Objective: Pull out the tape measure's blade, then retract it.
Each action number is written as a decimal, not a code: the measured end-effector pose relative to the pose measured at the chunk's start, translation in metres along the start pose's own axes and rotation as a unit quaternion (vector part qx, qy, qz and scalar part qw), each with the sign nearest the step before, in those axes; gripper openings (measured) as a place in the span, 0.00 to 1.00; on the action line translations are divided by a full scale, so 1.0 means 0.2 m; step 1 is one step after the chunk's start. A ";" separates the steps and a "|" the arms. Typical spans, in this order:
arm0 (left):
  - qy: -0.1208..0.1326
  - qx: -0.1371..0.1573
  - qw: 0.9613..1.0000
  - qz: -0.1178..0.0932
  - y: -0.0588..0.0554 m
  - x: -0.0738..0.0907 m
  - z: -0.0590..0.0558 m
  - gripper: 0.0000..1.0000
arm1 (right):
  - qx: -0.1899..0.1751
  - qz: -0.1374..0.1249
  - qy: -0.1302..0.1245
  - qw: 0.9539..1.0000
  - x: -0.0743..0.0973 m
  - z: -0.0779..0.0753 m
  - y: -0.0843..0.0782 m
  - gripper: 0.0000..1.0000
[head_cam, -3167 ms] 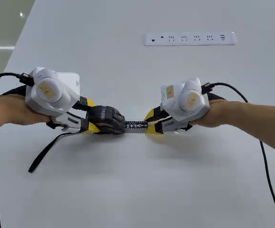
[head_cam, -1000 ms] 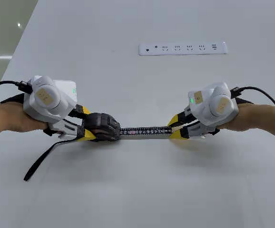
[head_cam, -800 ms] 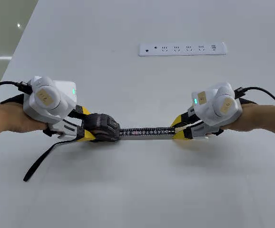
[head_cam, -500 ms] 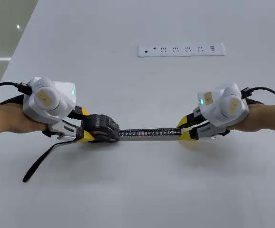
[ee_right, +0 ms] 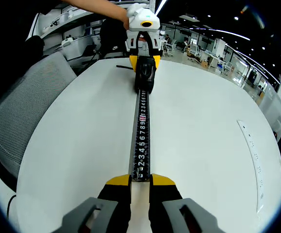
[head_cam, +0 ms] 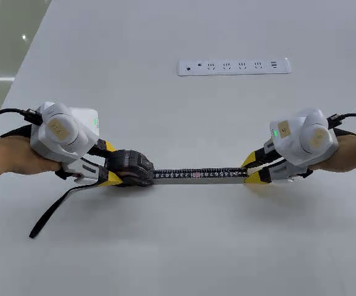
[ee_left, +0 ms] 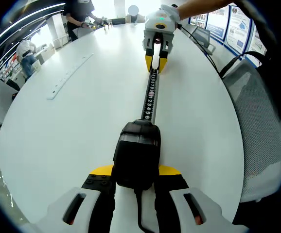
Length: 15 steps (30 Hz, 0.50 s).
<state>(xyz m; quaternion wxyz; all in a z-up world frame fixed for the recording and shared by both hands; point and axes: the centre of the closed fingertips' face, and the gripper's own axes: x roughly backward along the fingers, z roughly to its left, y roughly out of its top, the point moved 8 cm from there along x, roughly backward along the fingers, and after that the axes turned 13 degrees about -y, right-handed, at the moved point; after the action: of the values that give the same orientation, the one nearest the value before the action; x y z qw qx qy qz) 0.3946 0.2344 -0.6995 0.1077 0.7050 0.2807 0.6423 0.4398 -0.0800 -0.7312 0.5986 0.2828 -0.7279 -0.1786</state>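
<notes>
Blade extension in progress. I am keeping the black, ribbed-rubber tape measure case (head_cam: pixel 130 176) clenched between the jaws of the left gripper (head_cam: pixel 111 164). The jaws of the right gripper (head_cam: pixel 250 171) are pinching the free end of the narrow dark steel blade (head_cam: pixel 199 174) with white numerals.

The stretch of blade between the two pairs of jaws is growing. It is clearly longer than it was a second ago, and several times longer than the short stub exposed earlier. The right jaws are travelling outward, away from the left jaws, which are staying almost where they were. In the right gripper view the numerals are running from just ahead of the jaws, past a red mark, to the mouth of the case.

The blade is running straight and low over the matte white bench (head_cam: pixel 178 246); I cannot tell whether it is touching. A black fabric strap (head_cam: pixel 55 206) is trailing behind the left jaws. A white plastic power strip (head_cam: pixel 233 66) is lying well beyond both pairs of jaws.

I judge the pull-out half to be well advanced, with the retraction not yet begun. For that step I should be bringing the right jaws back toward the case without letting go, since a slipped blade would be snapping home uncontrolled.
</notes>
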 end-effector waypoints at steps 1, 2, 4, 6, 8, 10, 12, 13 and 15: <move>0.000 0.000 1.000 0.000 0.00 0.00 0.00 0.25 | -0.001 0.001 0.001 1.000 0.01 0.00 -0.01 0.09; 0.000 0.000 1.000 0.000 0.00 0.00 0.00 0.25 | 0.000 0.002 0.001 1.000 0.01 0.00 -0.01 0.09; 0.000 0.000 1.000 0.001 0.00 0.00 0.00 0.25 | 0.001 0.005 0.000 1.000 0.02 0.00 -0.02 0.09; 0.000 0.000 1.000 0.001 0.00 0.00 0.00 0.25 | 0.000 0.007 0.000 1.000 0.03 -0.01 -0.03 0.09; 0.000 0.000 1.000 0.001 0.00 0.00 0.00 0.25 | 0.001 0.010 -0.001 1.000 0.04 -0.01 -0.05 0.09; 0.000 0.000 1.000 0.001 0.00 0.00 0.00 0.25 | 0.002 0.012 -0.001 1.000 0.05 -0.01 -0.05 0.09; 0.000 0.000 1.000 0.002 0.00 0.00 0.00 0.25 | 0.001 0.014 -0.002 1.000 0.06 -0.01 -0.06 0.09; 0.000 -0.001 1.000 0.002 0.00 0.00 0.00 0.25 | 0.001 0.015 -0.002 1.000 0.06 -0.01 -0.07 0.09; 0.000 -0.001 1.000 0.003 0.00 0.00 0.00 0.25 | 0.003 0.017 -0.001 1.000 0.07 -0.01 -0.08 0.09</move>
<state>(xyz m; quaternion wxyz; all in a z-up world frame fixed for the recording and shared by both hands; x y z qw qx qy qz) 0.3952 0.2342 -0.6997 0.1067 0.7056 0.2779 0.6431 0.4426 -0.1005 -0.7291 0.5997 0.2716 -0.7340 -0.1666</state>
